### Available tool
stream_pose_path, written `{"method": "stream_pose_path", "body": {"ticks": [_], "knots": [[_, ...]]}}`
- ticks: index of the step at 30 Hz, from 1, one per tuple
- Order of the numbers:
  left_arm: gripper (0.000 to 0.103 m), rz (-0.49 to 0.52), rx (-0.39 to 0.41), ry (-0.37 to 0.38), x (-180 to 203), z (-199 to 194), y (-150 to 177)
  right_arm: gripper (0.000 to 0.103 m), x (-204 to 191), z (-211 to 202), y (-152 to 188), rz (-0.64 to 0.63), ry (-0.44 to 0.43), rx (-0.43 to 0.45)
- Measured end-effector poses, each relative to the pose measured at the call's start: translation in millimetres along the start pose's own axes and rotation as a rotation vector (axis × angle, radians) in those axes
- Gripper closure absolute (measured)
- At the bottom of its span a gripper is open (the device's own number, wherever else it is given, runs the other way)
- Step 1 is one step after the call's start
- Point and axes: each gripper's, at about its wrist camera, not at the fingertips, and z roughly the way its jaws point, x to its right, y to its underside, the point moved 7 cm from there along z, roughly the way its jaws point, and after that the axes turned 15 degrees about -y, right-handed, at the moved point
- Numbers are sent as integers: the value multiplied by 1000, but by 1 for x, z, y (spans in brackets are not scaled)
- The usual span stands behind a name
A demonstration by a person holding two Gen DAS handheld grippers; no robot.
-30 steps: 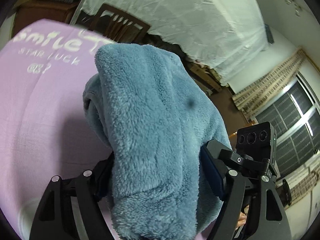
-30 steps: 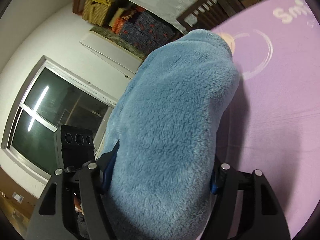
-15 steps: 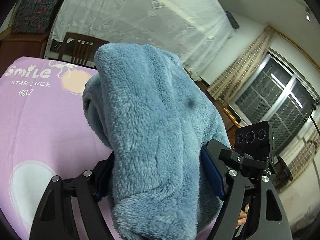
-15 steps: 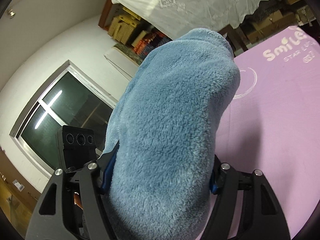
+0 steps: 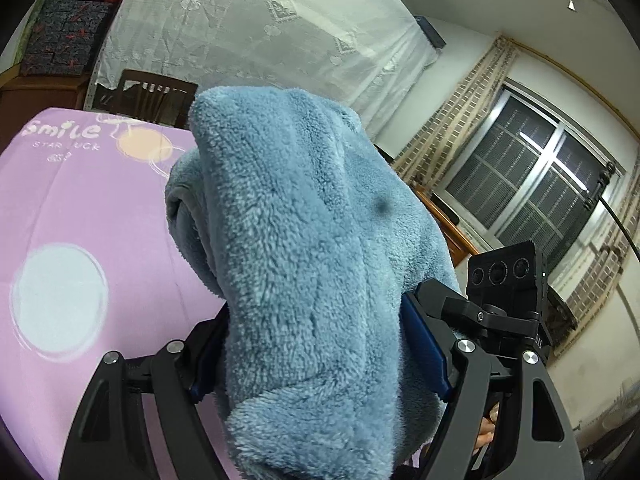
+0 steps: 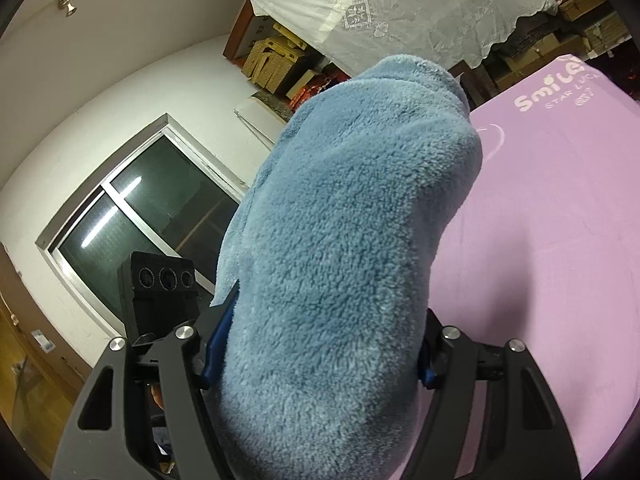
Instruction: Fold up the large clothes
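A thick blue fleece garment (image 5: 304,248) is bunched between the fingers of my left gripper (image 5: 316,352), which is shut on it and holds it up above the pink bed sheet (image 5: 80,200). My right gripper (image 6: 320,352) is shut on another bunched part of the same fleece garment (image 6: 344,240), also lifted above the sheet (image 6: 540,240). The fleece hides both pairs of fingertips and drapes over them. The rest of the garment hangs out of view.
The pink sheet carries "Smile Star Luck" print (image 5: 60,132) and pale circles (image 5: 56,296). A wooden chair (image 5: 152,92) stands at the bed's far edge under a white lace cloth (image 5: 248,28). Windows (image 5: 532,184) and stacked boxes (image 6: 276,56) line the walls.
Both grippers have risen and tilted upward with the fleece still held. The bed sheet now sits lower and farther away in both views, and more of the walls and windows shows.
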Motion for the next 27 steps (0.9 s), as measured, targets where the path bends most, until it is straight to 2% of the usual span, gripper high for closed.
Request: {"method": "stream_pose_path", "body": {"ticks": [4,8,11,17,19,21,24,27], "knots": [[23,-4,-42,17,12,20,25,35,5,-24,19,15,37,0],[23,-22,-98,9,8,53,43,35,32,-41,34,60,69,-4],[23,-53,-169,1,-3,88,61,35,64,-47,47,113,97,-10],[23,-80,-329,-38,-21,160,93,35,141,-61,74,237,223,-19],[22,-50,-329,-51,-19,168,97,35,160,-66,81,267,255,-22],[21,-40,-324,-61,-19,168,97,35,168,-70,85,271,246,-23],[16,-78,-335,-40,-26,171,97,32,171,-70,85,250,259,-44],[15,-62,-337,-54,-24,168,100,22,169,-65,80,216,308,-50]]}}
